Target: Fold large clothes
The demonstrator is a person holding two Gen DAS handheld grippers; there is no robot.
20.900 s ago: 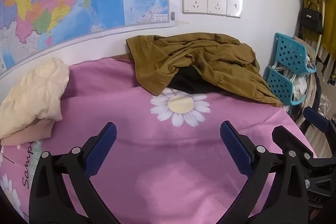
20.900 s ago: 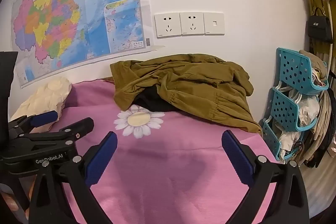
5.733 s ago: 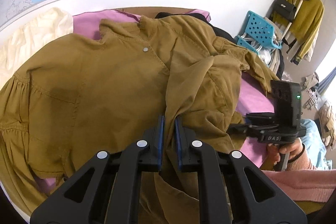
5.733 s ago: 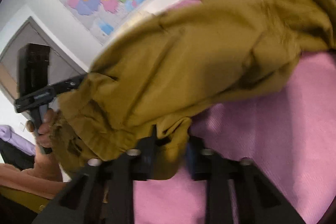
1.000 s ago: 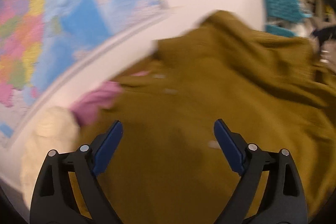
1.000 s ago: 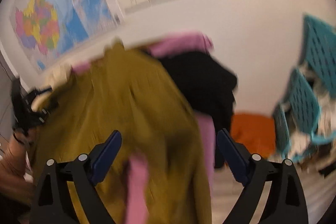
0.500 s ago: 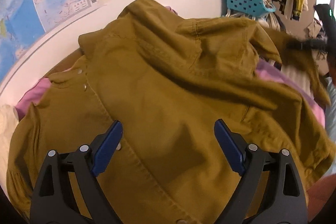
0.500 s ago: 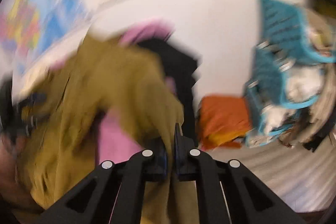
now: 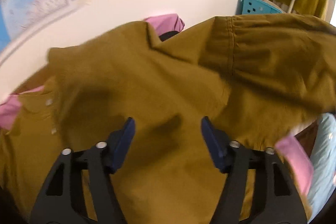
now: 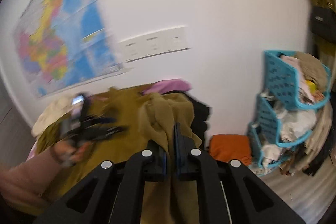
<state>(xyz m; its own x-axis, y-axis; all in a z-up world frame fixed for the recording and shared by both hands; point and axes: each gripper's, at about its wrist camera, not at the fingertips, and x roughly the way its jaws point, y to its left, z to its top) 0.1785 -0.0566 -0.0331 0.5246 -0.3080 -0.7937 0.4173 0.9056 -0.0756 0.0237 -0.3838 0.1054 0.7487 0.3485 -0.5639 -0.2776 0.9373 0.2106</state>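
A large olive-brown garment [image 9: 159,81] lies spread over the pink bed sheet [image 9: 166,21] and fills most of the left wrist view. My left gripper [image 9: 168,131] hovers just above its middle. Its jaws are closing, with cloth below the gap and neither pad pressing on it. In the right wrist view my right gripper [image 10: 170,138] is shut on a bunched fold of the olive garment [image 10: 168,110] and holds it lifted off the bed. The left gripper [image 10: 94,125] shows there too, blurred, in a hand with a pink sleeve [image 10: 31,171].
A wall with a map [image 10: 63,39] and sockets [image 10: 155,45] runs behind the bed. A black garment [image 10: 199,114] and a cream one [image 10: 54,112] lie at the bed's far side. A teal basket rack [image 10: 273,114] and an orange bundle [image 10: 229,148] stand on the right.
The right gripper went from open to shut on a fold of the olive garment and rose with it. The left gripper moved over the garment and its jaws narrowed.
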